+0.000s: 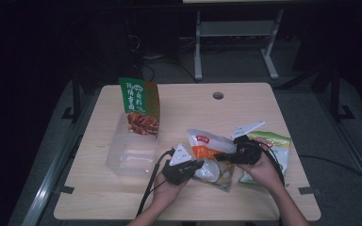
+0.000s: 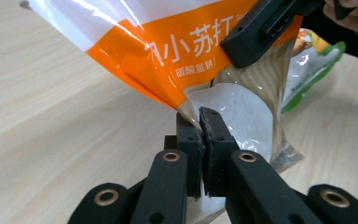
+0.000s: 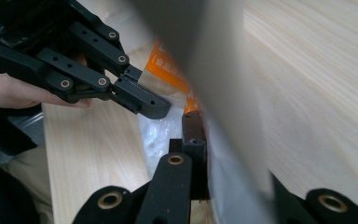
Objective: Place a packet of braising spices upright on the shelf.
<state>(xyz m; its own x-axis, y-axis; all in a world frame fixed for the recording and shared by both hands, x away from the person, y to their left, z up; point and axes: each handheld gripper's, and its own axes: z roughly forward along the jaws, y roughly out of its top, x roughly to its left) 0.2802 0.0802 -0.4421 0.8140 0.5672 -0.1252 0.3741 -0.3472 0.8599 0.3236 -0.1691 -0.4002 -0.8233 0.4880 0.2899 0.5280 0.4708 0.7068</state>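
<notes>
Glossy plastic pouch [image 2: 177, 51], matt black plastic tongs [image 2: 204, 140], pale wood-grain table [image 1: 264, 101].

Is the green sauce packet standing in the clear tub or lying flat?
Standing. The green packet rises upright from the far end of the clear tub, leaning slightly, its printed face towards the camera.

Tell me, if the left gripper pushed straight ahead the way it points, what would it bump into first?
The orange bag it already pinches, then probably the right gripper just behind, though depth is unclear.
</notes>
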